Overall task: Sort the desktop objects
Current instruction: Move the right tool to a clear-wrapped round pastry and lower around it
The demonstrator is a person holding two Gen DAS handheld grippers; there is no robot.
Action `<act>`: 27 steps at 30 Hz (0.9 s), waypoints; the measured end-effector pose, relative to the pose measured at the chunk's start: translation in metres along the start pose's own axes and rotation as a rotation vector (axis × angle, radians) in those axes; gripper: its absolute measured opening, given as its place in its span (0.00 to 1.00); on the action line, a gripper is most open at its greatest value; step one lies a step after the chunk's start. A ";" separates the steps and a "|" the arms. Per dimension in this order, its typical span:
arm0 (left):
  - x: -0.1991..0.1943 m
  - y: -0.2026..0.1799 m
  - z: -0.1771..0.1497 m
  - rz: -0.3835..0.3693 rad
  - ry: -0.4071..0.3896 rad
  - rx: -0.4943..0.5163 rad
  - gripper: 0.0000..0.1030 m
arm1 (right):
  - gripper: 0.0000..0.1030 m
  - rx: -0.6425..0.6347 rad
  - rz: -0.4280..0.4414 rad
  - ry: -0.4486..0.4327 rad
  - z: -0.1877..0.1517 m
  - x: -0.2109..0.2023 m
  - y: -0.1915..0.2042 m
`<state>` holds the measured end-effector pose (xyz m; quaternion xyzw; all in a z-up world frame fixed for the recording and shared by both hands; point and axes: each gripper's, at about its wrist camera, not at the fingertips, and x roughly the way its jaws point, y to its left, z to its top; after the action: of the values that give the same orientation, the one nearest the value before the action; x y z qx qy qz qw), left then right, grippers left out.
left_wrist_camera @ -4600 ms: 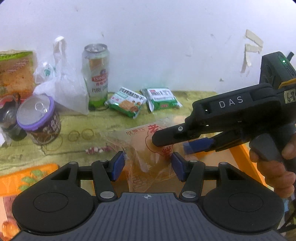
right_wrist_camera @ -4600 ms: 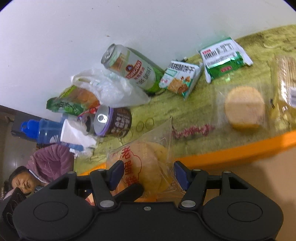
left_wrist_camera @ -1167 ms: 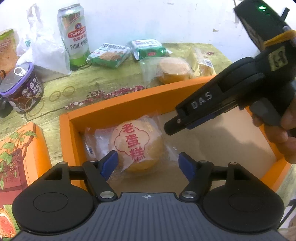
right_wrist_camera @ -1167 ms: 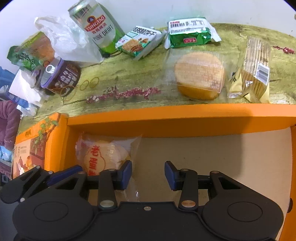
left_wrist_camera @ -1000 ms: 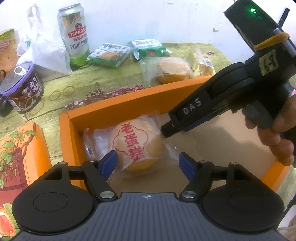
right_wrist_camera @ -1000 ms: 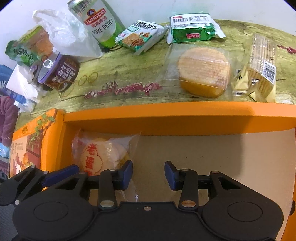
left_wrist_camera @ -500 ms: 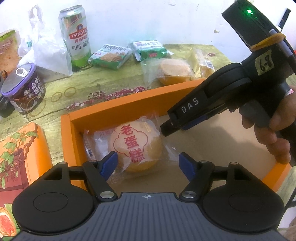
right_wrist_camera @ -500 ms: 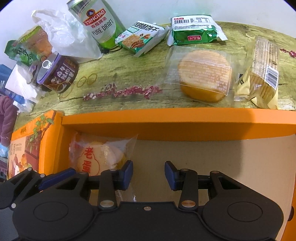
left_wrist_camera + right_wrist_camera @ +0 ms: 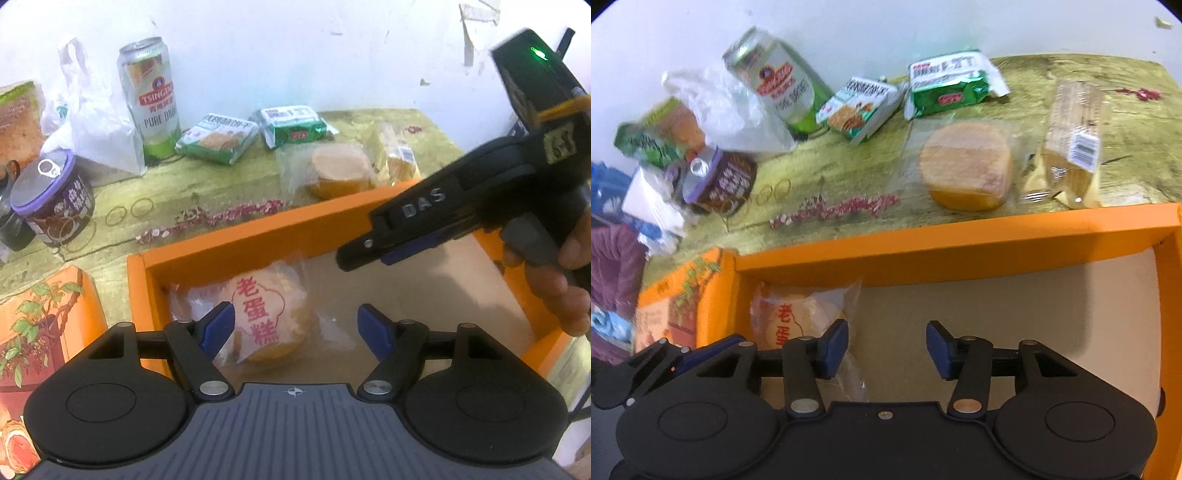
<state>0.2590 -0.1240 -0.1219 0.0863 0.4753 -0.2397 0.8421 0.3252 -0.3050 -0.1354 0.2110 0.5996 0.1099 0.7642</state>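
A wrapped cake (image 9: 271,317), soft, light and best taken by its crinkly film edge, is seen in the box (image 9: 236,247) below the open, empty left claw (image 9: 297,326), while the right claw (image 9: 886,349), just opening, is held empty alongside.

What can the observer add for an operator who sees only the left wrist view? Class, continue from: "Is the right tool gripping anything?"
Observer: No. The right tool is open, its jaws have just been opening, and only bare box floor shows between them.
Operator: Where is the cake from there?
Observer: The cake lies left of that tool, outside its jaws.
Operator: What does that tool hide from me?
Observer: The box's far right corner, with the biscuit pack on the table just beyond it.
Operator: Anything past the table's left end?
Observer: A purple cloth.
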 end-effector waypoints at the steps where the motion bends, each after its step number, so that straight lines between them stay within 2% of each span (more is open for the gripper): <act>1: -0.001 0.000 0.003 -0.001 -0.002 -0.006 0.72 | 0.45 0.008 0.005 -0.011 0.000 -0.005 -0.002; 7: -0.008 -0.004 0.024 -0.007 -0.040 -0.019 0.73 | 0.45 0.085 0.055 -0.083 0.014 -0.033 -0.020; 9: -0.008 -0.007 0.033 -0.007 -0.059 -0.012 0.73 | 0.55 0.102 0.066 -0.110 0.022 -0.042 -0.025; 15: -0.001 -0.016 0.065 -0.009 -0.100 0.019 0.73 | 0.56 0.166 0.114 -0.168 0.057 -0.056 -0.042; 19: 0.011 -0.023 0.084 -0.021 -0.116 0.036 0.73 | 0.56 0.227 0.134 -0.161 0.080 -0.052 -0.057; 21: 0.020 -0.027 0.094 -0.032 -0.118 0.041 0.74 | 0.63 0.259 0.136 -0.144 0.091 -0.046 -0.063; 27: 0.054 -0.037 0.114 -0.061 -0.073 0.062 0.74 | 0.74 0.379 0.184 -0.068 0.117 -0.020 -0.082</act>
<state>0.3511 -0.2163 -0.1034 0.0890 0.4391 -0.2825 0.8482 0.4252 -0.4084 -0.1325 0.4085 0.5615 0.0571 0.7173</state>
